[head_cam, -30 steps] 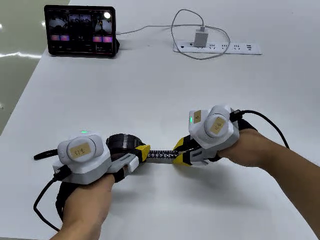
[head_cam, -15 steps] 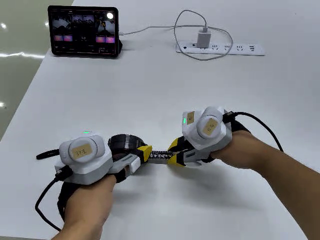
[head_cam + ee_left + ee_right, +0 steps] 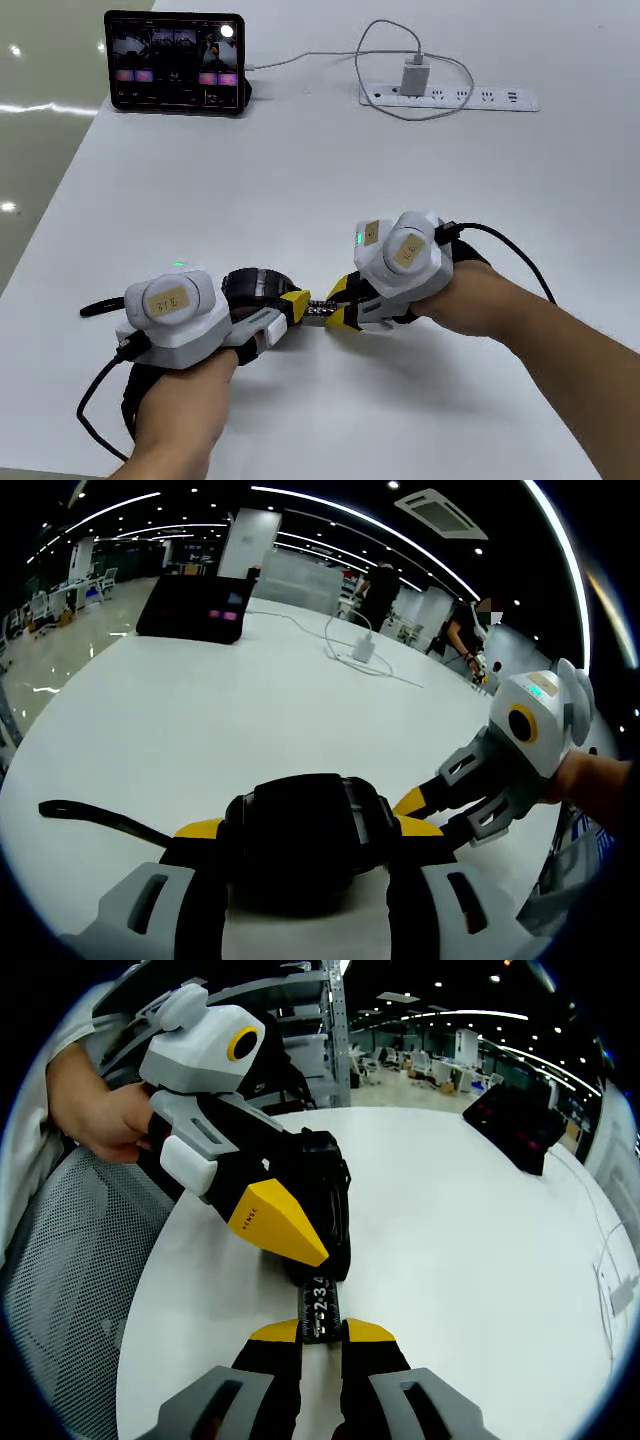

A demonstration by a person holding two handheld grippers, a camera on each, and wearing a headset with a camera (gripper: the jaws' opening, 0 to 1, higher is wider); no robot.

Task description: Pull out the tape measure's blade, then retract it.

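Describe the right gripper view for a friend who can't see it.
The right gripper, yellow-tipped jaws shut, pinches a short black numbered blade sticking out of a black plastic tape measure case. The white-and-yellow left gripper clamps that case on a white table.

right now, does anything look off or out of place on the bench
Nothing stands out. The left gripper clamps the tape measure, the right gripper pinches its short, straight blade, and the tablet and power strip sit tidy farther back.
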